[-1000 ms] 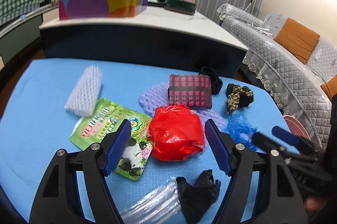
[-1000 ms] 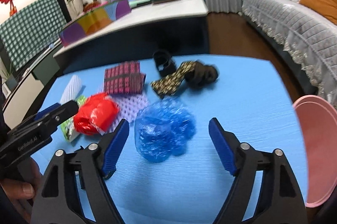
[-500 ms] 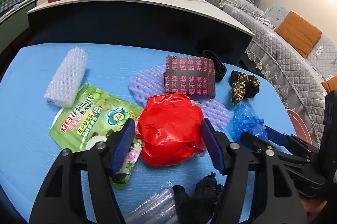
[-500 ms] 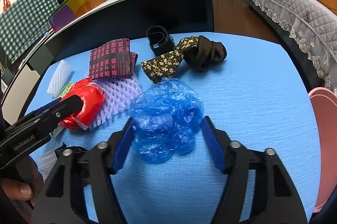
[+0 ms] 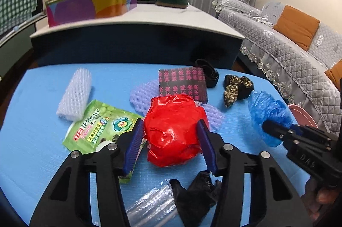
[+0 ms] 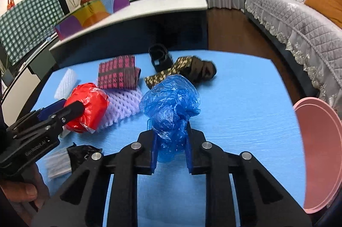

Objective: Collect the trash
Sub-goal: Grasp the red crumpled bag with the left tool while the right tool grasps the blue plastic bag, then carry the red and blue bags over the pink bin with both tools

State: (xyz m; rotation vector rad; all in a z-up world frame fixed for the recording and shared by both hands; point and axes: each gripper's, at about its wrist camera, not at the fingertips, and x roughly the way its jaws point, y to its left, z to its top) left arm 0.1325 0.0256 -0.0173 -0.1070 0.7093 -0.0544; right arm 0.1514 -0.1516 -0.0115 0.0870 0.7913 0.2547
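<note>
1. The crumpled red plastic bag sits between the 2 blue-padded fingers of the left gripper; the fingers are closing on it and both pads look to be touching its sides. It lies on the blue worktop.
2. The crumpled blue plastic bag is pinched at its lower end between the 2 fingers of the right gripper, which are closing, nearly together; the bag bulges up past the fingertips.
3. Just left of the left fingers lies a green snack packet, partly under the left pad. Beyond it sits a white foam net sleeve.
4. Behind the red bag, past the fingertips, a lilac foam net lies under a black-and-pink patterned packet.
5. Below the left fingers, near the camera, lie a black crumpled bag and a clear ribbed wrapper.
6. Beyond the right fingertips lie a floral-and-brown cloth bundle and a black band.
7. Well right of the right fingers, at the worktop's edge, is a pink bin.
</note>
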